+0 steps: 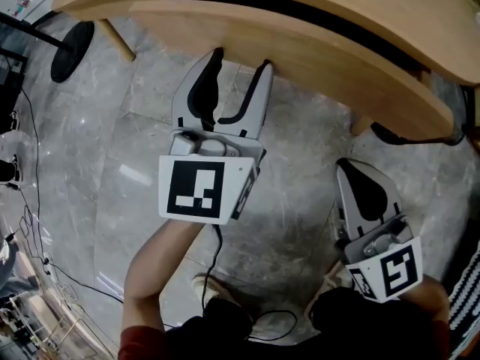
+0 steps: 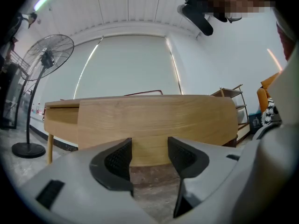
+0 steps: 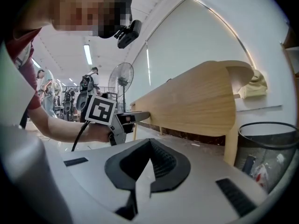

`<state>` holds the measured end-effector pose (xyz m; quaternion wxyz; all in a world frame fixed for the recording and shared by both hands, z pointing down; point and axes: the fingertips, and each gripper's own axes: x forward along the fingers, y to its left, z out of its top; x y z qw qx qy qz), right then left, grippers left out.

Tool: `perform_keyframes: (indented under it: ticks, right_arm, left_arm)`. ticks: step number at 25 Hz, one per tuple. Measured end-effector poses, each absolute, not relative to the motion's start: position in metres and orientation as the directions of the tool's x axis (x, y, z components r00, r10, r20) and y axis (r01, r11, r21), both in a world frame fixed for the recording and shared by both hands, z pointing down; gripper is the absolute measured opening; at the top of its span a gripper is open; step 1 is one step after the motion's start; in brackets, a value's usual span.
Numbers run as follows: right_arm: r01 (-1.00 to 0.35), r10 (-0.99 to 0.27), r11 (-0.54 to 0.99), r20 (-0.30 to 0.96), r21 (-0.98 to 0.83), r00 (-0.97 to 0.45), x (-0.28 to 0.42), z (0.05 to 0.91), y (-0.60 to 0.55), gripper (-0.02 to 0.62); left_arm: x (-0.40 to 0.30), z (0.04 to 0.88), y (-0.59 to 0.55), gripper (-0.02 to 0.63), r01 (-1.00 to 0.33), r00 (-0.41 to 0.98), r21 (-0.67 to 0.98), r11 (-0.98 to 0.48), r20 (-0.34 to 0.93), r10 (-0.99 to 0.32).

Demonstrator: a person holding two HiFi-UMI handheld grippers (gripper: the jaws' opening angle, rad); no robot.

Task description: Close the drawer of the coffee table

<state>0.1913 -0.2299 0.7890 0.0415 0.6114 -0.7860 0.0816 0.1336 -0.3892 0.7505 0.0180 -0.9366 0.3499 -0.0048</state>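
The light wooden coffee table (image 1: 352, 2) spans the top of the head view. Its curved drawer front (image 1: 315, 58) stands out from the table body, with a dark gap behind it. My left gripper (image 1: 241, 62) is open, and its fingertips reach the lower edge of the drawer front. In the left gripper view the drawer front (image 2: 154, 125) fills the space beyond the open left gripper (image 2: 149, 146). My right gripper (image 1: 349, 167) is shut on nothing, low at the right and apart from the table. The right gripper view shows its closed tips (image 3: 149, 164) and the left gripper (image 3: 133, 119) at the drawer.
A standing fan's round base (image 1: 71, 51) sits on the grey stone floor at the left, near a table leg (image 1: 116, 40). Cables (image 1: 37, 223) trail along the left side. A black mesh bin (image 3: 268, 148) stands by the table's right end. A shelf unit (image 2: 233, 101) is behind.
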Motion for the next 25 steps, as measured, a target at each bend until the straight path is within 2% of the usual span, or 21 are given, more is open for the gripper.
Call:
perform_keyframes:
  ticks: [10, 25]
  right_arm:
    - [-0.997, -0.989, 0.052, 0.132, -0.065, -0.06, 0.258, 0.78, -0.245, -0.003]
    - [-0.995, -0.995, -0.033, 0.096, -0.089, 0.024, 0.295, 0.765, -0.253, -0.003]
  left_arm:
    - [0.162, 0.746, -0.412, 0.23, -0.643, 0.764, -0.066, -0.763, -0.002, -0.645]
    - [0.188, 0.738, -0.433, 0.229, -0.645, 0.764, -0.028, -0.763, -0.02, -0.645]
